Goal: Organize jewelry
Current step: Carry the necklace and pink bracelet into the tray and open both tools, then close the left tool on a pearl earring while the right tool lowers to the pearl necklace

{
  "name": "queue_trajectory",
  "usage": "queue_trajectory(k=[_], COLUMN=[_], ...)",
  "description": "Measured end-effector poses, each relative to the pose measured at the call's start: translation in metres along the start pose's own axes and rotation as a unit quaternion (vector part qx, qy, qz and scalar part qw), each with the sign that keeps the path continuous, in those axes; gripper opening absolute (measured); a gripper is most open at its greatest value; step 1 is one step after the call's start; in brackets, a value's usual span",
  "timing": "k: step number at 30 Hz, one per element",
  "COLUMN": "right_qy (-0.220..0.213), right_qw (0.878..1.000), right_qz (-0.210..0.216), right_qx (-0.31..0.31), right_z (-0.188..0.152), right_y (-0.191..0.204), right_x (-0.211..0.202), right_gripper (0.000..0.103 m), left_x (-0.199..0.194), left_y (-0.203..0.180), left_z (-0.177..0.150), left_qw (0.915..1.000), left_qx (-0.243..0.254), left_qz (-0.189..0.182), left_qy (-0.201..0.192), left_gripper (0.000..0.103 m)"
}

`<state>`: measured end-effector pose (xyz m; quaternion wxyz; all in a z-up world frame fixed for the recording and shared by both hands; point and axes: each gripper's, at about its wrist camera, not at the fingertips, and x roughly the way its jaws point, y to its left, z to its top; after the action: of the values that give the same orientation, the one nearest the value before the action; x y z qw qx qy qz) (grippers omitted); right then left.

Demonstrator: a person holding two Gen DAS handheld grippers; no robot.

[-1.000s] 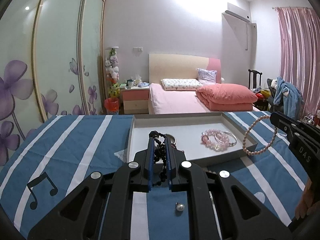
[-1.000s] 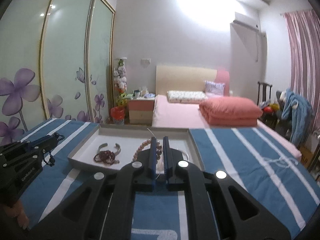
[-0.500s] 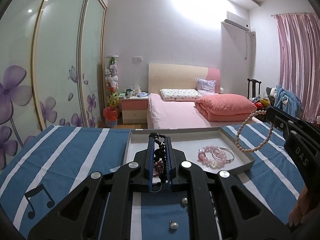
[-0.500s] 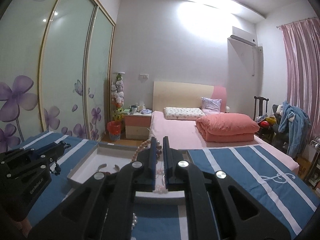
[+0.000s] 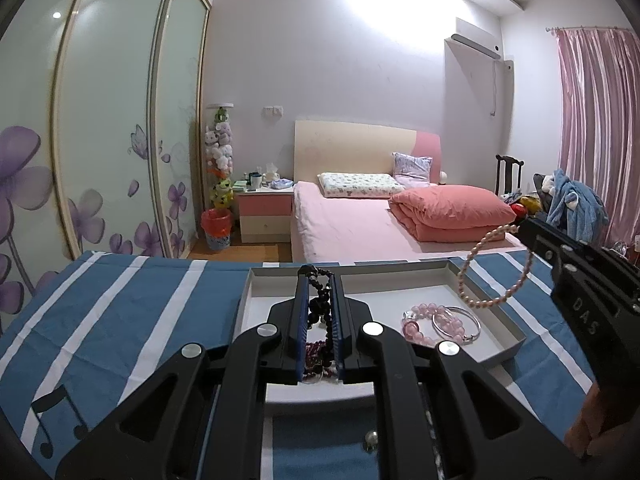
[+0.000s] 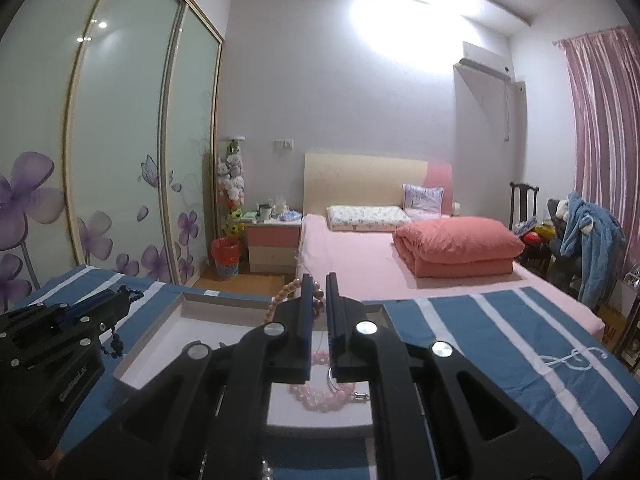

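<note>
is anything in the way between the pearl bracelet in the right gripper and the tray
Nothing visible blocks it. The right gripper holds the pearl bracelet hanging in open air by the tray's right edge. On the tray floor nearby lie a pink bead bracelet and a silver bangle; the rest looks bare.

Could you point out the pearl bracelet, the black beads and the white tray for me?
Pearl bracelet (image 5: 486,301): left wrist view, on the lower curve of the hanging loop.
Black beads (image 5: 319,305): left wrist view, on the strand between the fingers.
White tray (image 5: 516,332): left wrist view, on its right rim.
</note>
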<state>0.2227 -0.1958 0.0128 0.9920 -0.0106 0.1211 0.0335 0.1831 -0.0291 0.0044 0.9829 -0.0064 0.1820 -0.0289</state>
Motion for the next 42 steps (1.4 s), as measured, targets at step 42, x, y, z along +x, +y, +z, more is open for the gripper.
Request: queue_trajectory(k=[42], right_qy=[0.248], right_qw=[0.961], right_qz=[0.117], right_qx=[0.048], right_z=[-0.077], right_y=[-0.009], right_x=[0.036], right_gripper=[0.026], left_x=[0.001], left_y=[0.038], left_z=[-0.031], left_qw=[0.9921], left_qx=[-0.025], left_qz=[-0.038], left_qy=[0.117], left_gripper=[0.035])
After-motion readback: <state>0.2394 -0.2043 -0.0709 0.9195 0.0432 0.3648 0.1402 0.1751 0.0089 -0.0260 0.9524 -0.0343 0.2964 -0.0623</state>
